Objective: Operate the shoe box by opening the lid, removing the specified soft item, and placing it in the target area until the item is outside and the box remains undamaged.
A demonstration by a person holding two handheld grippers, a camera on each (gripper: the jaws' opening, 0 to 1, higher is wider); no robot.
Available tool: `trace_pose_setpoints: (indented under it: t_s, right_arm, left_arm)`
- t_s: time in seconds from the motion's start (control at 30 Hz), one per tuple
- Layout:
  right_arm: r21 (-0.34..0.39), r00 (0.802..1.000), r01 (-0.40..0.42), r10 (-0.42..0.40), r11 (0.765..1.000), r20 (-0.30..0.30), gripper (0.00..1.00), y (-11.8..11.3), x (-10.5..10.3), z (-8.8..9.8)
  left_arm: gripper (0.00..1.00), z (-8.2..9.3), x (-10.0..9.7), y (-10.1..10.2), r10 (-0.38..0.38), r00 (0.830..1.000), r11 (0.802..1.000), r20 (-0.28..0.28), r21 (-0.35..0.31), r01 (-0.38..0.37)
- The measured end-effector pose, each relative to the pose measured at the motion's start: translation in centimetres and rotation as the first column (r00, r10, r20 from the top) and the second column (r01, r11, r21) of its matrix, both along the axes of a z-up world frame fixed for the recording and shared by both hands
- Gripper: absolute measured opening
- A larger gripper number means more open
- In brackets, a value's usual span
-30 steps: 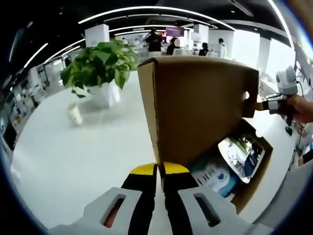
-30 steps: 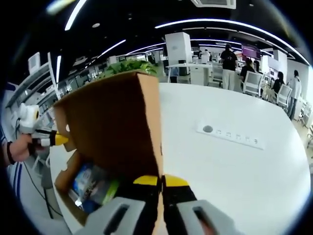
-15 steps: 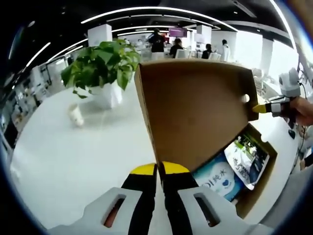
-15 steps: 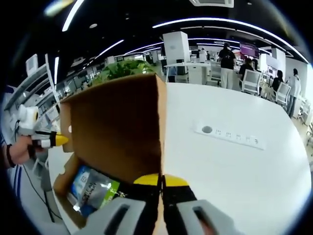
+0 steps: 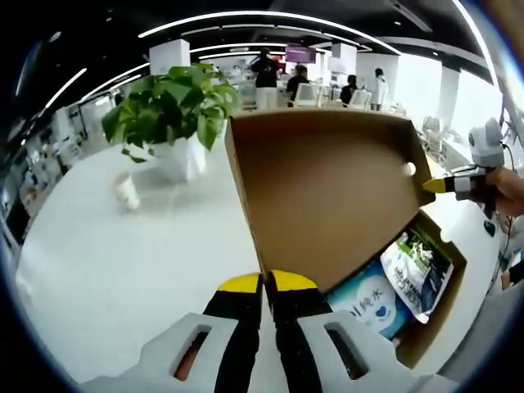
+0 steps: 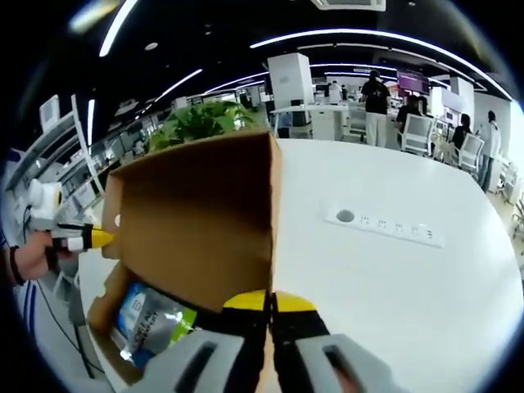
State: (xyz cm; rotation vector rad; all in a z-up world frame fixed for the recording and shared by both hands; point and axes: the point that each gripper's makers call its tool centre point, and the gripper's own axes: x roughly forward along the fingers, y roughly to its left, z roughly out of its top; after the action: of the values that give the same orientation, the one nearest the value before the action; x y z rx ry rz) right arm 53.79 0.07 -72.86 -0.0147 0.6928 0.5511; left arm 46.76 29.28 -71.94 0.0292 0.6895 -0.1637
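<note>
A brown cardboard shoe box (image 5: 438, 307) lies open on a white table, its lid (image 5: 327, 192) raised upright. My left gripper (image 5: 266, 282) is shut on the lid's near edge. My right gripper (image 5: 438, 184), yellow-tipped, pinches the lid's far corner beside a small round hole. Inside the box lie a white and blue soft pack (image 5: 367, 301) and a second printed pack (image 5: 417, 266). In the right gripper view my right gripper (image 6: 270, 299) is shut on the lid (image 6: 196, 221), the left gripper (image 6: 94, 239) holds the opposite corner, and a blue and green pack (image 6: 151, 319) shows in the box (image 6: 100, 301).
A leafy plant (image 5: 168, 102) in a white pot (image 5: 176, 157) stands behind the lid, with a small white cup (image 5: 125, 192) to its left. A power strip (image 6: 385, 225) is set in the table (image 6: 393, 303) right of the box. People and desks fill the far room.
The lid has swung further back with both grippers still on it, and more of the box's inside and its packs shows now.
</note>
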Motion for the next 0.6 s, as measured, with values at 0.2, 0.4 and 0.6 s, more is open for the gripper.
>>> trace_pose_setpoints:
  t_s: [0.2, 0.4, 0.6]
  right_arm:
    - [0.005, 1.0, 0.006, -0.006, 1.0, -0.008, 0.0, 0.2, -0.1, -0.1]
    - [0.016, 1.0, 0.018, -0.018, 1.0, -0.019, 0.0, 0.3, -0.1, -0.2]
    - [0.017, 0.999, 0.029, -0.029, 0.999, -0.027, 0.0, 0.4, 0.0, -0.5]
  left_arm:
    - [0.01, -0.3, 0.6, 0.2, 0.001, 1.0, 1.0, -0.004, -0.003, -0.001]
    - [0.01, -0.6, 1.1, 0.3, 0.011, 1.0, 1.0, -0.008, -0.007, -0.011]
    - [0.02, -0.9, 1.4, 0.3, 0.013, 1.0, 1.0, -0.016, -0.008, -0.013]
